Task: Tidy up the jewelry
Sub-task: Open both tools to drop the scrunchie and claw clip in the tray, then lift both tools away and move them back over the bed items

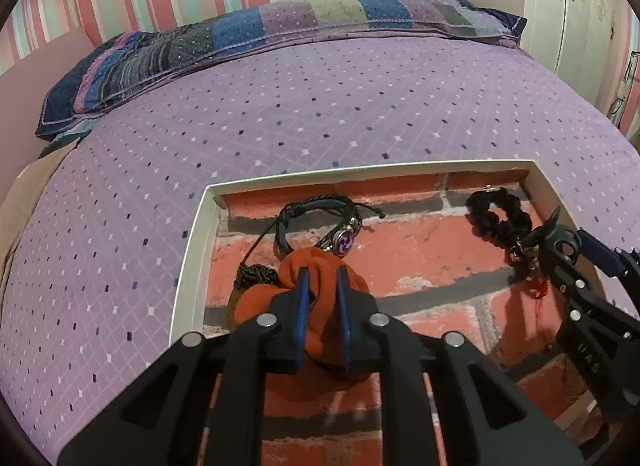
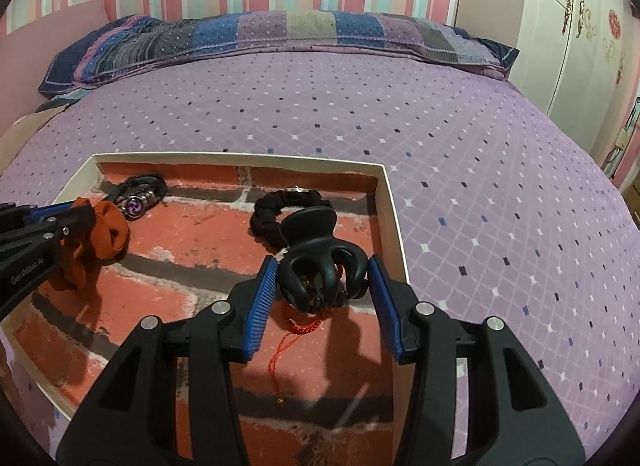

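The black claw clip sits in the near right corner of the brick-lined tray, between the blue pads of the right tool, whose jaws stand wide open around it; whether either pad touches it I cannot tell. It looks stiff, light and smooth, so it may slip; the rounded shoulders above the teeth seem the best hold. Its teeth point down toward the tray floor and its flat lever rises away from the camera; its long axis runs roughly across the jaws. A red cord bracelet lies just beneath and in front of it, likely to snag. Behind the clip lies a black braided bracelet.

Toward the tray's left side, the left tool is closed on an orange scrunchie, soft and bunched between the pads. Beyond that, near the tray's far left corner, lies a dark leather bracelet with a purple charm. The tray rests on a purple bed.
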